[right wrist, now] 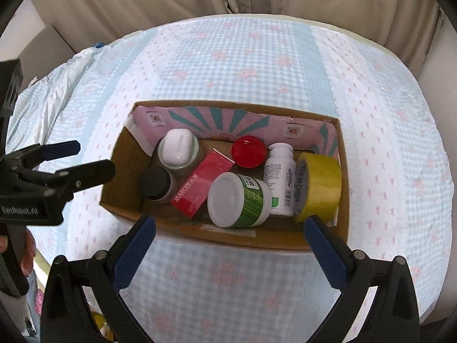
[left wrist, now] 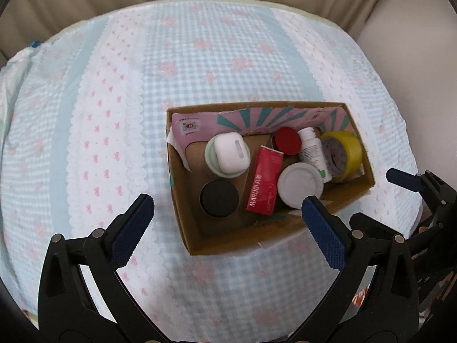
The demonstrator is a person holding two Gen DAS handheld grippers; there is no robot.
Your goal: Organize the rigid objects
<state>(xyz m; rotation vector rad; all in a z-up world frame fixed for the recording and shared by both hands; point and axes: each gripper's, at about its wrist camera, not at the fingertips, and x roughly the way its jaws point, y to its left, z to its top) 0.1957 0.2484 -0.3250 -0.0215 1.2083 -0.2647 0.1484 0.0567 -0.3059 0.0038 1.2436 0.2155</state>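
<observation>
Both pairs of jaws stand wide apart and hold nothing: the left gripper (left wrist: 228, 203) and right gripper (right wrist: 230, 224) hang above the cardboard box (right wrist: 344, 200) on the gingham tablecloth (left wrist: 200, 71). From left to right inside the box, packed close so each props its neighbour: a black-lidded jar (right wrist: 155, 181), a white earbud case (right wrist: 177, 144) resting on a jar, a red carton (right wrist: 201, 183) leaning aslant, a green-labelled tub (right wrist: 238, 200) on its side, a red-lidded jar (right wrist: 248, 151), a white pill bottle (right wrist: 280, 178) and a yellow tape roll (right wrist: 321, 183) wedged against the right wall. Judging by this, sorting looks finished
</observation>
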